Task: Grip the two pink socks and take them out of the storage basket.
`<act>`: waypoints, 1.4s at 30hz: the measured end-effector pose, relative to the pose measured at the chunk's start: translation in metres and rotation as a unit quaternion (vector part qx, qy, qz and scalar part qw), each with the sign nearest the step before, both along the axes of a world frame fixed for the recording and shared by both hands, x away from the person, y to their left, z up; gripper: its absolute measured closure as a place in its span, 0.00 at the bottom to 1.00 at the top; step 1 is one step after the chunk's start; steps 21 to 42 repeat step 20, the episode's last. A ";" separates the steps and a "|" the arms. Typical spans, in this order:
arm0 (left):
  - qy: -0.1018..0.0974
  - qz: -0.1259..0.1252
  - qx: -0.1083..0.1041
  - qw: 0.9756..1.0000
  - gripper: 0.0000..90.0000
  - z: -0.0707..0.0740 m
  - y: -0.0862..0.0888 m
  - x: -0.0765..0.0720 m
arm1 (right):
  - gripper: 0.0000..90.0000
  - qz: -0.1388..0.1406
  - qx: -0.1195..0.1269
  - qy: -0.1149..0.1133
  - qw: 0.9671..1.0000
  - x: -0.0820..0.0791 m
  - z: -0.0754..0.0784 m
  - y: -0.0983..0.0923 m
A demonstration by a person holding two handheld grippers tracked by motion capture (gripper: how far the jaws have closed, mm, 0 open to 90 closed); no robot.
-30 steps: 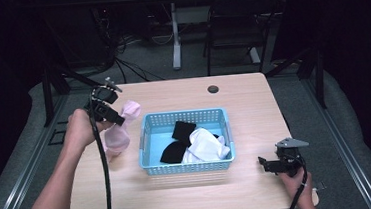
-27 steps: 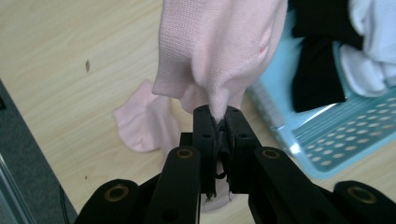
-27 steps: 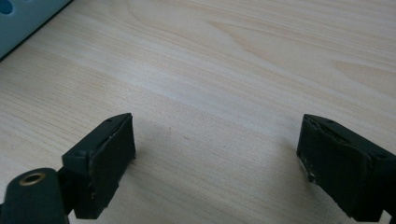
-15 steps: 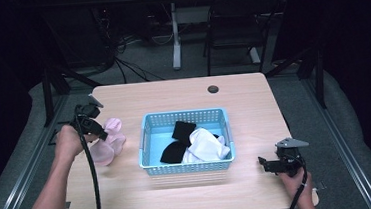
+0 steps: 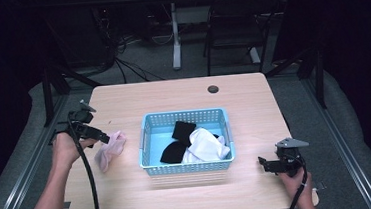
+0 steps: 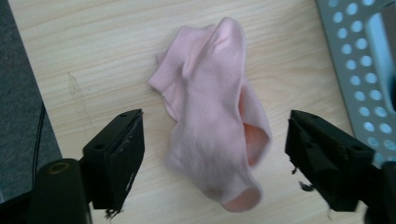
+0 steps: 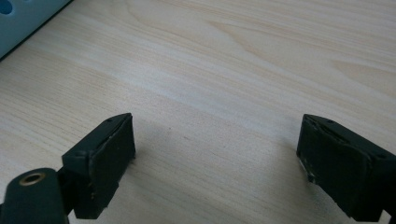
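Currently we list: pink sock (image 6: 212, 126) lengthwise between our left gripper (image 6: 212, 163)'s just-opened jaws, unpinched; right gripper (image 7: 215, 158) spread, far.

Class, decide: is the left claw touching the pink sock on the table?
Apart. In the left gripper view the left claw has just been opening; the pink sock lies between its jaws with bare wood showing on both sides.
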State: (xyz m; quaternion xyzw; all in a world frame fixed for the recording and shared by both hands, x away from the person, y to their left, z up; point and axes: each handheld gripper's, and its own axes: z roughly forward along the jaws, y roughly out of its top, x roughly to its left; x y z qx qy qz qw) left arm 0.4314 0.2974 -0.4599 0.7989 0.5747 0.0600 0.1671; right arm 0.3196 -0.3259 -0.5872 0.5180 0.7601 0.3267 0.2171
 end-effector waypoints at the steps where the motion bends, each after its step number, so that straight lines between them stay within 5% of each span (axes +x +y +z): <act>1: -0.006 -0.002 0.003 1.000 0.18 0.003 0.000 -0.005 | 0.12 0.000 0.000 0.000 1.000 0.000 0.000 0.000; 9: -0.035 -0.005 0.002 0.999 0.09 0.009 0.011 -0.042 | 0.12 0.000 0.000 0.000 1.000 0.000 0.000 0.000; 19: -0.047 0.015 -0.015 0.999 0.02 -0.013 0.029 -0.075 | 0.12 0.000 -0.001 0.000 1.000 0.000 0.000 0.000; 42: -0.047 0.015 -0.015 0.999 0.02 -0.013 0.029 -0.075 | 0.12 0.000 0.000 0.000 1.000 0.000 0.000 0.000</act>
